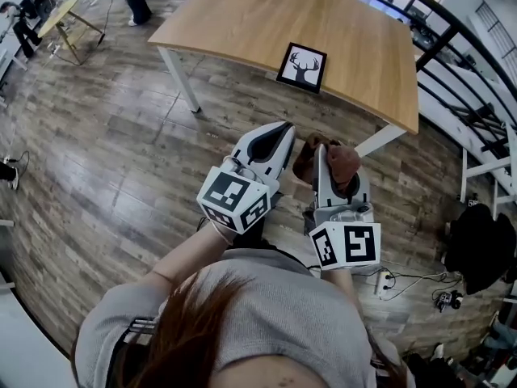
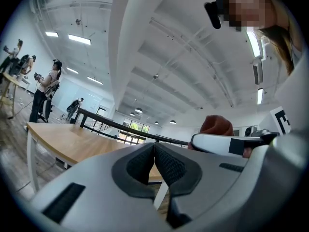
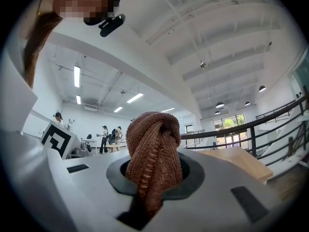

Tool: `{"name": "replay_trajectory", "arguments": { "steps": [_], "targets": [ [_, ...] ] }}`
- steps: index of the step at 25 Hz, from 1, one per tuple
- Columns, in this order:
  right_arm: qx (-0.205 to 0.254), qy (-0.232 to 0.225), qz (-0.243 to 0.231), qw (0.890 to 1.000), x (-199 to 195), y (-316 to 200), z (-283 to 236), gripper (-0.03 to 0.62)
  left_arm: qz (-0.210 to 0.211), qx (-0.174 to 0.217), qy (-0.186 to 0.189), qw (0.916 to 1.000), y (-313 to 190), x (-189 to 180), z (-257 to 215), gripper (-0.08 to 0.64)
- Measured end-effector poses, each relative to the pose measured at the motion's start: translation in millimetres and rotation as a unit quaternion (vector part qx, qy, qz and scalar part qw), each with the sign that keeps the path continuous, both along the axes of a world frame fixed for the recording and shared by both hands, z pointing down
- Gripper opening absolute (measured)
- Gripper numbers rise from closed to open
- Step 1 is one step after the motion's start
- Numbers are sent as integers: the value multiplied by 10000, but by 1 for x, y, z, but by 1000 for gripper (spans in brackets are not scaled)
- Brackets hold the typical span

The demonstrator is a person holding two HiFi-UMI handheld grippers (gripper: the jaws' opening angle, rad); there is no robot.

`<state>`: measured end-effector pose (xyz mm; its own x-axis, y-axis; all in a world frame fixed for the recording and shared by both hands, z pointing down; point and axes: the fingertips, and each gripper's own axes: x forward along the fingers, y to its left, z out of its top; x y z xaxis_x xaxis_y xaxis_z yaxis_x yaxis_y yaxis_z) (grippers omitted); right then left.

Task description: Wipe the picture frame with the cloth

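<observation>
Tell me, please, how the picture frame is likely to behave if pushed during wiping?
The frame lies flat on the table, so it probably won't tip. It looks thin and light, and the top looks smooth, so it may slide. It sits near the edge, so a push that way might drop it.

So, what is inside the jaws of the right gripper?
A brown knitted cloth, bunched up, is clamped in the right gripper. The cloth fills the gap between the jaws, so the gripping surfaces behind it are covered.
</observation>
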<state>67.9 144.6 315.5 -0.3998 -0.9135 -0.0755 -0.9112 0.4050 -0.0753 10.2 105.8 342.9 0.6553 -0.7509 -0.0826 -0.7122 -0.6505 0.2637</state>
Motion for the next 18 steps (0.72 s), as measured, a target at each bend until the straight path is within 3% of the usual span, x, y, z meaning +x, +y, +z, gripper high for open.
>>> {"name": "replay_trajectory", "arguments": {
  "steps": [18],
  "targets": [
    [2, -79, 456, 9989, 3, -212, -12, 74, 406, 0, -89, 9991, -217, 4, -11, 8]
  ]
}}
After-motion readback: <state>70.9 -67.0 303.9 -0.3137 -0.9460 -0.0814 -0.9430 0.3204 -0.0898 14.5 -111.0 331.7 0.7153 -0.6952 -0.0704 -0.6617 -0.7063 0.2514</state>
